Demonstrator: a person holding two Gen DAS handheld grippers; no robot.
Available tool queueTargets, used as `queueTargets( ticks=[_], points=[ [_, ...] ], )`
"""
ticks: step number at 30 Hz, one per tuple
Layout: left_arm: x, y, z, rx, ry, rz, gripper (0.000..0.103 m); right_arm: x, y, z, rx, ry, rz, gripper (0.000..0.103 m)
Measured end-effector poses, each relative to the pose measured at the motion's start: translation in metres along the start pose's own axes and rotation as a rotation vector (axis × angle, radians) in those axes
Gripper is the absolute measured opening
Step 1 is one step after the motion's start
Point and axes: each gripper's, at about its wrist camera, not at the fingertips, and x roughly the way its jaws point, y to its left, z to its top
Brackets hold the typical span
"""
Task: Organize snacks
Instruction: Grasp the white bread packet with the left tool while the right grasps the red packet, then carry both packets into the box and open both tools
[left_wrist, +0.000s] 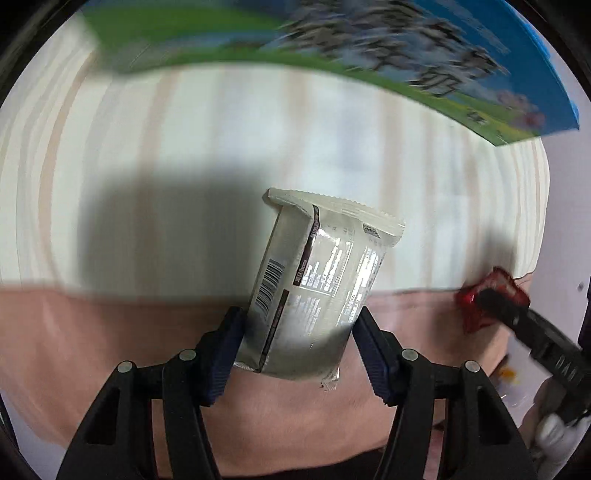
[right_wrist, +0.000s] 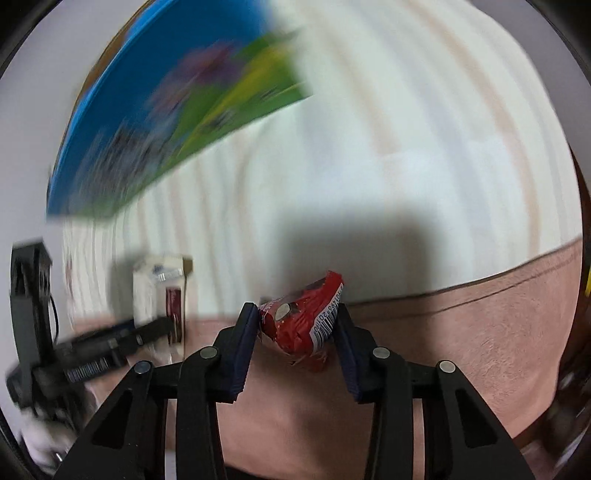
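A pale wood-grain table (left_wrist: 258, 122) fills most of both views, streaked by motion blur, with a dark blocky shadow across its middle. Below it runs a wide pinkish-tan surface (left_wrist: 92, 350); I cannot tell what it is.

At the far side of the table lies a large flat box (left_wrist: 424, 55), bright blue with a green band and blurred dark lettering. In my right wrist view the same box (right_wrist: 147, 129) sits at upper left.

My left tool (left_wrist: 299, 332) points steeply down and is clamped on a silvery-white snack packet (left_wrist: 317, 273). The packet stands up between the 2 dark blue pads, printed back toward the camera, with a barcode on its left edge and a crimped seal on top. From the right wrist view that packet (right_wrist: 162, 291) shows at left, blurred, beside the left tool's black frame.

My right tool (right_wrist: 295, 321) is clamped on a small red snack wrapper (right_wrist: 303, 325), crumpled, with a white barcode patch on its right side. In the left wrist view the red wrapper (left_wrist: 476, 314) appears at far right, pinched at the tip of the other tool's black fingers (left_wrist: 502, 302), near the edge where table meets the pinkish surface.
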Motion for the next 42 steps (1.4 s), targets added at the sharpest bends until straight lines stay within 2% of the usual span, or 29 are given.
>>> queueTargets(
  ticks=[2, 5, 10, 13, 16, 19, 20, 22, 25, 27, 33, 40, 42],
  points=[
    [0.000, 0.007, -0.006, -0.014, 0.002, -0.014, 0.058, 0.006, 0.014, -0.009, -0.084, 0.049, -0.030, 0.043],
    [0.002, -0.003, -0.001, 0.037, 0.003, 0.023, 0.059, 0.016, 0.026, -0.017, -0.143, 0.101, -0.050, 0.043],
    [0.011, -0.027, 0.011, 0.113, 0.001, 0.111, 0.059, 0.030, 0.031, -0.004, -0.074, 0.107, -0.028, 0.048],
    [0.019, -0.036, 0.018, 0.116, 0.004, 0.146, 0.060, 0.033, 0.032, -0.001, -0.059, 0.081, -0.024, 0.050],
    [0.020, -0.032, 0.017, 0.047, -0.015, 0.111, 0.060, 0.033, 0.035, -0.004, -0.065, 0.055, -0.053, 0.044],
    [0.005, 0.002, 0.005, -0.105, -0.032, 0.037, 0.058, 0.032, 0.032, -0.004, -0.052, 0.037, -0.052, 0.041],
    [0.005, 0.014, -0.009, -0.153, -0.034, 0.019, 0.058, 0.033, 0.033, -0.006, -0.046, 0.033, -0.047, 0.041],
    [0.006, 0.021, -0.013, -0.190, -0.034, 0.003, 0.058, 0.033, 0.029, -0.010, -0.039, 0.028, -0.037, 0.041],
    [0.011, 0.013, -0.017, -0.105, -0.025, 0.056, 0.058, 0.028, 0.020, -0.011, -0.004, 0.030, 0.000, 0.044],
    [0.016, 0.002, -0.015, -0.054, -0.021, 0.096, 0.059, 0.023, 0.013, -0.014, 0.007, 0.042, 0.011, 0.051],
    [0.019, -0.019, -0.020, 0.030, -0.038, 0.188, 0.058, 0.030, 0.013, -0.019, 0.011, 0.030, -0.018, 0.050],
    [0.016, -0.035, -0.025, 0.052, -0.062, 0.212, 0.057, 0.044, 0.029, -0.023, -0.021, -0.006, -0.072, 0.046],
    [0.006, -0.044, -0.040, 0.054, -0.069, 0.215, 0.057, 0.045, 0.034, -0.024, -0.032, -0.010, -0.078, 0.042]
  ],
)
